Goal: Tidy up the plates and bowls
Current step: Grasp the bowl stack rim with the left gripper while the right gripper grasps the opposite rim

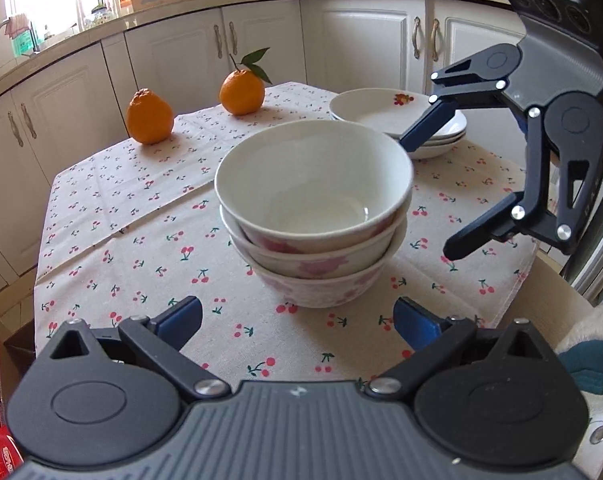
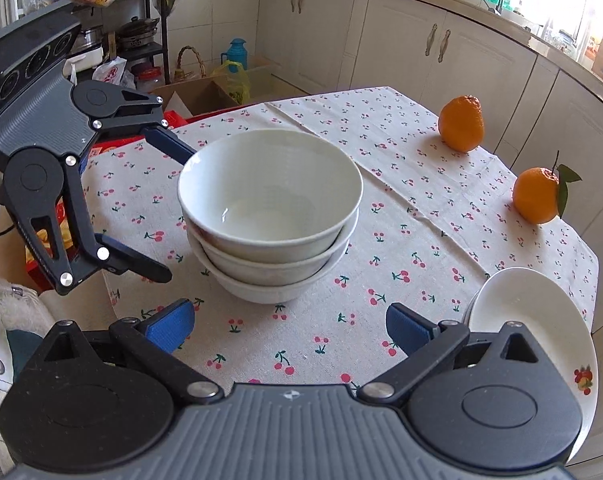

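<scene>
Three white bowls with pink flowers sit nested in one stack (image 1: 313, 216) (image 2: 269, 200) in the middle of the table. A stack of white plates (image 1: 381, 114) (image 2: 529, 320) stands farther right. In the left wrist view my left gripper (image 1: 297, 320) is open just short of the bowls, touching nothing. It also shows at the left of the right wrist view, as the left gripper (image 2: 177, 214) beside the bowls. My right gripper (image 2: 289, 328) is wide open and empty, on the near side of the bowls. Seen from the left wrist, the right gripper (image 1: 427, 198) hangs between bowls and plates.
A cherry-print tablecloth (image 1: 141, 220) covers the round table. Two oranges (image 1: 149, 116) (image 1: 242, 92) lie at its far side, one with a leaf (image 2: 536, 196). White kitchen cabinets (image 1: 261, 40) ring the table. Boxes and bags (image 2: 205, 92) stand on the floor.
</scene>
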The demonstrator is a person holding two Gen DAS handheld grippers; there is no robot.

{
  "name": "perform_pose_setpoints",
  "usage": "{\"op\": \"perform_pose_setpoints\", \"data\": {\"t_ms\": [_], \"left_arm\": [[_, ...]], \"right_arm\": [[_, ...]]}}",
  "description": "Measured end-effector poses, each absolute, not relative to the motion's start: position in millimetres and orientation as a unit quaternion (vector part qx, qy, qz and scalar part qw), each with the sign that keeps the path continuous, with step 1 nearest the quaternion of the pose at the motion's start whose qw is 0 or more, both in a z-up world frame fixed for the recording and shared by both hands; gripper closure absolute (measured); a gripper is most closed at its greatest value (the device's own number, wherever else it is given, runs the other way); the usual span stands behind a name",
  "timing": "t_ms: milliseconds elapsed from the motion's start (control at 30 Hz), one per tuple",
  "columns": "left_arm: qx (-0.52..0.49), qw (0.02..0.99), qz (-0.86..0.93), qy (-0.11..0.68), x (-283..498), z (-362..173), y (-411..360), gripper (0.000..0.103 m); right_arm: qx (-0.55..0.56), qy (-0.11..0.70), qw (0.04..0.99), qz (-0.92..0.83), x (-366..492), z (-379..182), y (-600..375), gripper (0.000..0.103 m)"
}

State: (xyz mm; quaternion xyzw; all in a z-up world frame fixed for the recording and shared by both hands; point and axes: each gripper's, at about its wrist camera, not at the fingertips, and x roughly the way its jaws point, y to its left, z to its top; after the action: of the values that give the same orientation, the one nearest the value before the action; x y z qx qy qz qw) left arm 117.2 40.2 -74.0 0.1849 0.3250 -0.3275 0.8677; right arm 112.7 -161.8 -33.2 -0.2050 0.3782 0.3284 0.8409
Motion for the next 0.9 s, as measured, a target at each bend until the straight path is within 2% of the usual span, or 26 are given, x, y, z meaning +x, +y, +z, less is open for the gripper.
{"op": "perform_pose_setpoints", "data": {"t_ms": [467, 900], "left_arm": [[0.219, 0.831, -0.387, 0.333, 143, -83, 33, 0.002], [0.255, 0.788, -0.463, 0.315, 156, -79, 31, 0.011]], "right_arm": [[-0.233, 0.376, 0.823, 0.356, 135, -54, -151, 0.0], [-0.248, 0.379, 0.794, 0.406, 150, -50, -141, 0.001]]}}
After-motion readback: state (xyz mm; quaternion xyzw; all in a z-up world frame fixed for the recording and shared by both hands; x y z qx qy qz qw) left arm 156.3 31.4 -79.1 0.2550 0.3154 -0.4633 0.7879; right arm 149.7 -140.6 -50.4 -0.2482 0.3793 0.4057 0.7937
